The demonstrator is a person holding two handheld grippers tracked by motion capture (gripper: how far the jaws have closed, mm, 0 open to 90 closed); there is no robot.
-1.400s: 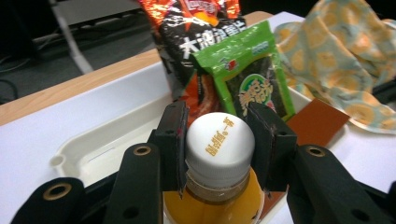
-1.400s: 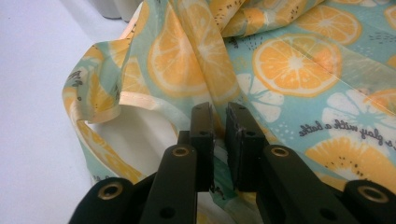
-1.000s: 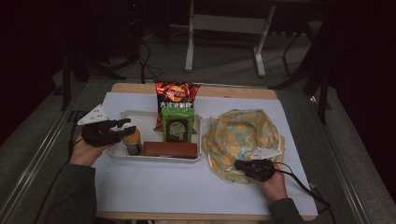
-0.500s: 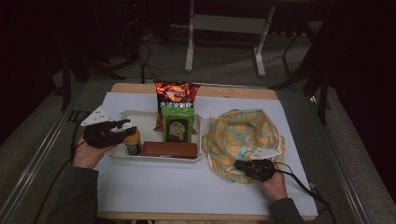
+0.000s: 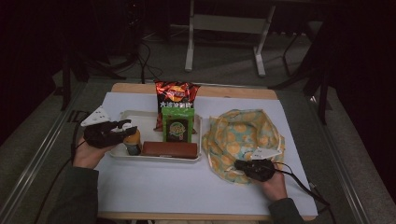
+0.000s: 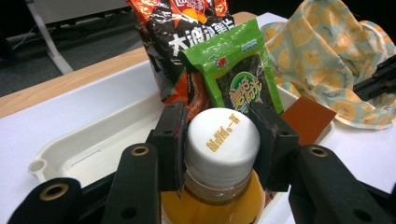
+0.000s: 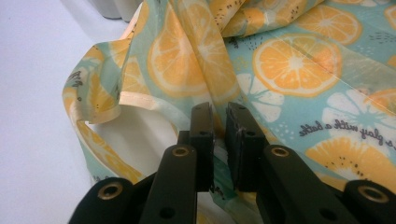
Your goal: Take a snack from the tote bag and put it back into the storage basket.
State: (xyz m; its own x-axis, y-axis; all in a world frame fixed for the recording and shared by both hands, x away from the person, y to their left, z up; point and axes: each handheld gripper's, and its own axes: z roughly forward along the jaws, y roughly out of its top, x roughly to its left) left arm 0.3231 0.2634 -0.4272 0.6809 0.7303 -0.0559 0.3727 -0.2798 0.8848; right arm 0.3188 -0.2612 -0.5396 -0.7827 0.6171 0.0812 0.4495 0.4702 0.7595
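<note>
Both grippers are at work in our hands. Our left gripper (image 5: 122, 129) lies nearly level at the left end of the tray (image 5: 140, 119), our left hand (image 5: 88, 153) wrapped under it and the forearm coming up from the table's near left corner. Its jaws stand about half open, one on each side of the white cap (image 6: 222, 142) of the bottle (image 5: 132, 142); they have just been closing a little. In the left gripper view the pads sit against the cap's sides, so we read this as a grip on the bottle. The bottle stands upright in the tray's near left part, its orange body below the jaws.

Our right gripper (image 5: 239, 164) rests low on the table's right side, our right hand (image 5: 274, 185) behind it and its cable trailing off to the right. Its jaws are almost together, pinching a fold of the bag (image 5: 243, 135), the orange-slice patterned cloth one, at its near edge. The right gripper view shows the fabric (image 7: 219, 116) drawn up between the two pads, with the bag's pale lining open to the left.

Besides the bottle, the white tray holds a green packet (image 5: 177, 127) leaning upright in the middle, a red-and-black chip bag (image 5: 176, 93) behind it against the far rim, and a brown bar (image 5: 169, 149) lying flat along the near rim. The bag lies crumpled just right of the tray, touching its corner.
</note>
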